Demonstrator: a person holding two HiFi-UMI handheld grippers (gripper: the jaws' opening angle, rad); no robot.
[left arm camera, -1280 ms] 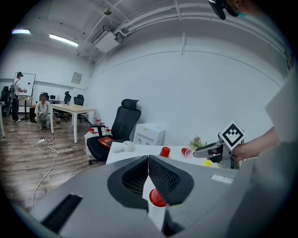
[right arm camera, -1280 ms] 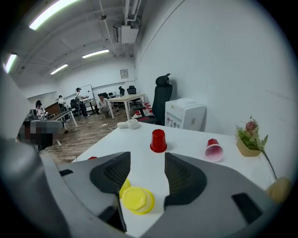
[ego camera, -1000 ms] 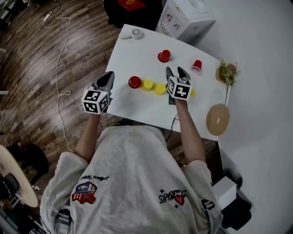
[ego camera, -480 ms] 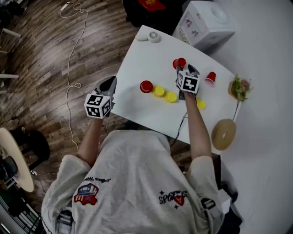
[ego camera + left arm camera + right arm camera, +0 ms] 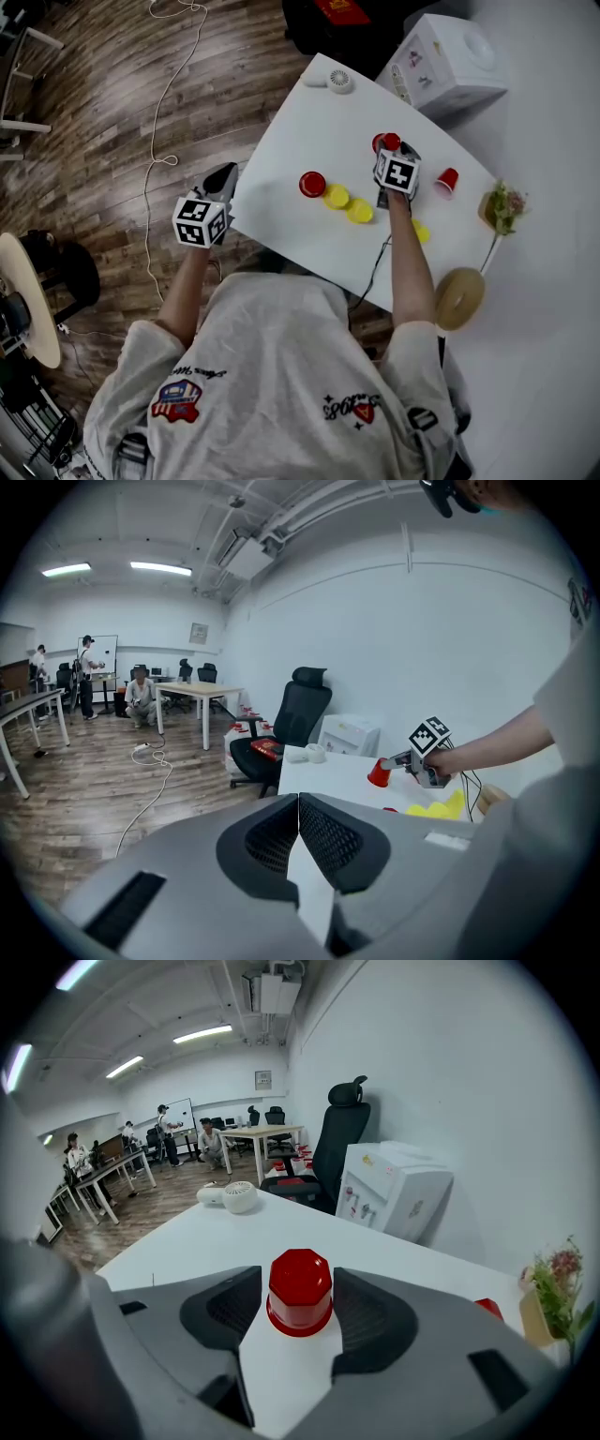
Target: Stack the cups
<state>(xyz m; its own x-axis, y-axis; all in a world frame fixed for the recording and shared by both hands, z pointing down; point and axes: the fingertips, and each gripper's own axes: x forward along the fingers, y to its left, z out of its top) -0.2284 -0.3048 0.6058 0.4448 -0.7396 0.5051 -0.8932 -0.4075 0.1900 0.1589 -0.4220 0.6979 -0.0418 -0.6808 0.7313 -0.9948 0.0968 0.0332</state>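
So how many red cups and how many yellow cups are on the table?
Red cups: 3
Yellow cups: 3, one peeking out beside the right arm
Total: 6 cups

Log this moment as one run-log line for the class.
stage: pre-grasp | right gripper: open, jaws just widened, straddling upturned red cup on table | left gripper: shut, empty

Light grey short-sleeved T-shirt [image 5: 272, 356], printed badges [image 5: 176, 396] across it, black-and-white marker cubes [image 5: 200, 222], dark grey ribbed fingers [image 5: 375, 1321]
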